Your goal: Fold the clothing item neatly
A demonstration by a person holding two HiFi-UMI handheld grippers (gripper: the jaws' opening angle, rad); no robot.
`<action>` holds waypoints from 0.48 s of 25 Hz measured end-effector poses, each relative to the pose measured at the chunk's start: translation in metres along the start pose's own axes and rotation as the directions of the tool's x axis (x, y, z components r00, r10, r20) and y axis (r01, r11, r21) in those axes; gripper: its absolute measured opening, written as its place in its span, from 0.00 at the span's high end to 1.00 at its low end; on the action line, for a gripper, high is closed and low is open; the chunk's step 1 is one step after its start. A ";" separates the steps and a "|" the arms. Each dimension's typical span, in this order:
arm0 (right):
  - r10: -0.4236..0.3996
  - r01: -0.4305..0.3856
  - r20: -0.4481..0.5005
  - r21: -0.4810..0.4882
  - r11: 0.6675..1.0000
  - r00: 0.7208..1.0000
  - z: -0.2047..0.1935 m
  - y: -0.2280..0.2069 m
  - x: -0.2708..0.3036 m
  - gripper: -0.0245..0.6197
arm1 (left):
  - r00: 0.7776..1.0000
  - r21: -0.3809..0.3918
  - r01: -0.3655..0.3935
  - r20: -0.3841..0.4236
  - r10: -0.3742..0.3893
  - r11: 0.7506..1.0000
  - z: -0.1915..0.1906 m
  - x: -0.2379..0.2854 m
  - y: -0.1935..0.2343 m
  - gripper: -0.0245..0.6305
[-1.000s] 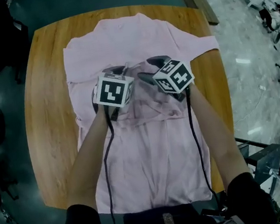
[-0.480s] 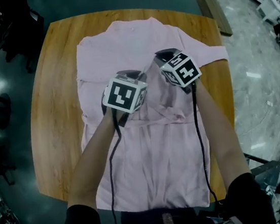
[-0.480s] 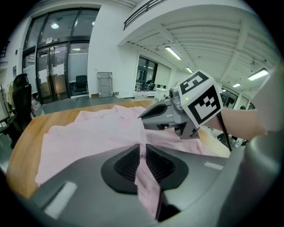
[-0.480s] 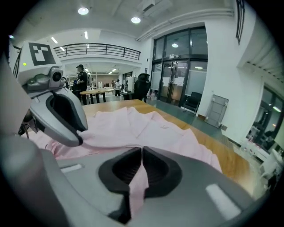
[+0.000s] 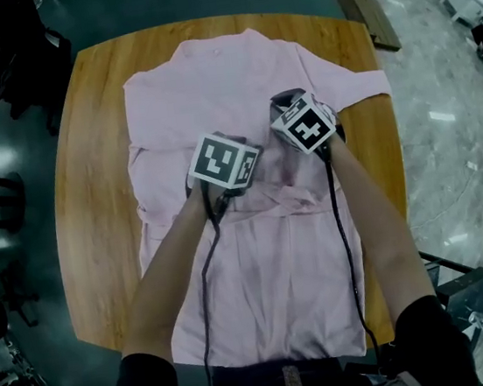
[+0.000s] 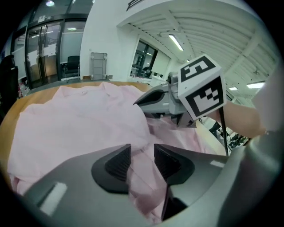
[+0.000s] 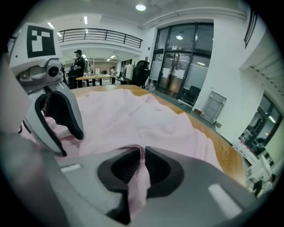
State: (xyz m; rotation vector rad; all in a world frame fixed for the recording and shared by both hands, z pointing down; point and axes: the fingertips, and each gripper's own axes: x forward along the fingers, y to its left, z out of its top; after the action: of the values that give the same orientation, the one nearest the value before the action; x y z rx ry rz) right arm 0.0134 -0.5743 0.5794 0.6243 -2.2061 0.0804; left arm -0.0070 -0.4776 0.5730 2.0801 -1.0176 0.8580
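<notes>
Head view: shows pink garment [image 5: 235,74] spread flat across table [image 5: 90,181]. Long axis near-to-far, collar pointing far, hem reaching past near edge, one sleeve [image 5: 360,84] sticking out right. Finds left gripper [image 5: 232,138] and right gripper [image 5: 282,101] side by side over the chest, just far of the waist tie [image 5: 270,206]. Likely placed there to take up the middle for a fold.

Left gripper view: shows jaws apart, just been opening, with loose fabric running between pads [image 6: 116,163], not pinched. Probably letting go or regripping.

Right gripper view: shows jaws nearly together, just been closing, clamped on a thin fold of garment. Probably holding that fold ready to carry it over.
</notes>
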 end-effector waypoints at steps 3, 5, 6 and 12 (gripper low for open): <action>-0.013 0.013 -0.016 0.003 1.000 1.000 -0.006 -0.007 0.001 0.78 | 1.000 0.032 0.021 -0.016 -0.021 0.999 -0.007 0.000 -0.004 0.65; -0.014 0.014 -0.020 0.015 1.000 1.000 -0.008 -0.012 -0.005 0.72 | 1.000 0.050 0.013 -0.002 -0.013 0.999 -0.003 -0.005 -0.004 0.65; -0.014 0.014 -0.021 0.023 1.000 1.000 -0.009 -0.015 -0.009 0.71 | 1.000 0.059 0.006 0.008 -0.006 0.998 0.001 -0.009 -0.003 0.65; -0.040 0.028 0.058 0.205 0.978 0.998 -0.024 -0.043 -0.053 0.71 | 0.996 0.076 -0.034 0.090 0.028 0.996 0.032 -0.024 -0.007 0.69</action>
State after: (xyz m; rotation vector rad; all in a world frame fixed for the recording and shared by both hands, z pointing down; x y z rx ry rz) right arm 0.0792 -0.5843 0.5500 0.7871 -2.2630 0.2769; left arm -0.0043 -0.4895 0.5348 2.1899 -1.0813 0.8396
